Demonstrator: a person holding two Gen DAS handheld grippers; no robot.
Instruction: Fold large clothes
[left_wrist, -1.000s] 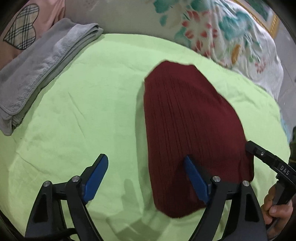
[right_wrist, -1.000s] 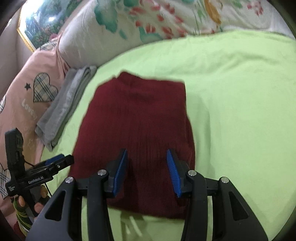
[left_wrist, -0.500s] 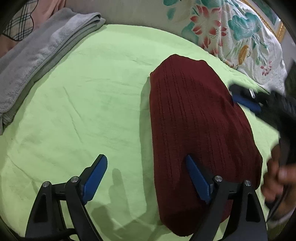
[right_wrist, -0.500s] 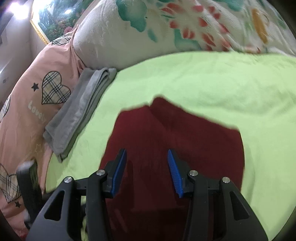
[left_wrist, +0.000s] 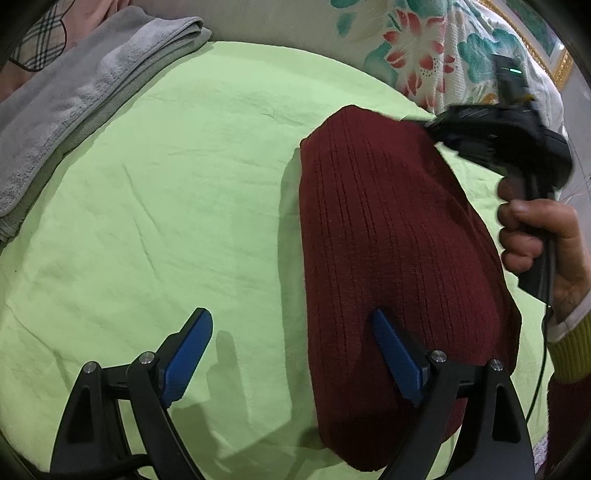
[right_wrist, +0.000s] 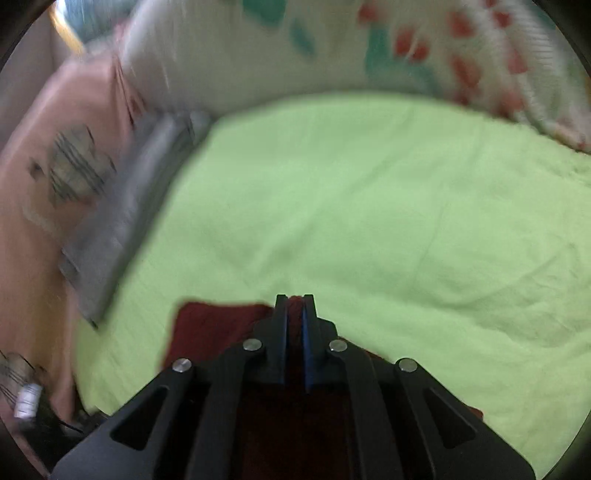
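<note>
A dark red ribbed sweater (left_wrist: 388, 240) lies folded on the light green bedsheet (left_wrist: 184, 203). My left gripper (left_wrist: 291, 354) is open at the sweater's near end, its right finger over the knit and its left finger over the sheet. My right gripper (right_wrist: 294, 314) is shut on the far edge of the red sweater (right_wrist: 218, 328); the right wrist view is blurred. From the left wrist view the right gripper's body (left_wrist: 498, 136) shows at the sweater's far right corner, held by a hand (left_wrist: 535, 236).
A folded grey towel (left_wrist: 74, 99) lies at the left edge of the sheet and shows blurred in the right wrist view (right_wrist: 129, 218). A floral pillow (left_wrist: 424, 48) is at the back, and a pink pillow with plaid hearts (right_wrist: 62, 162) at the left.
My right gripper has moved from the sweater's near end to its far edge and shut on it. The left gripper has stayed open at the near end.
</note>
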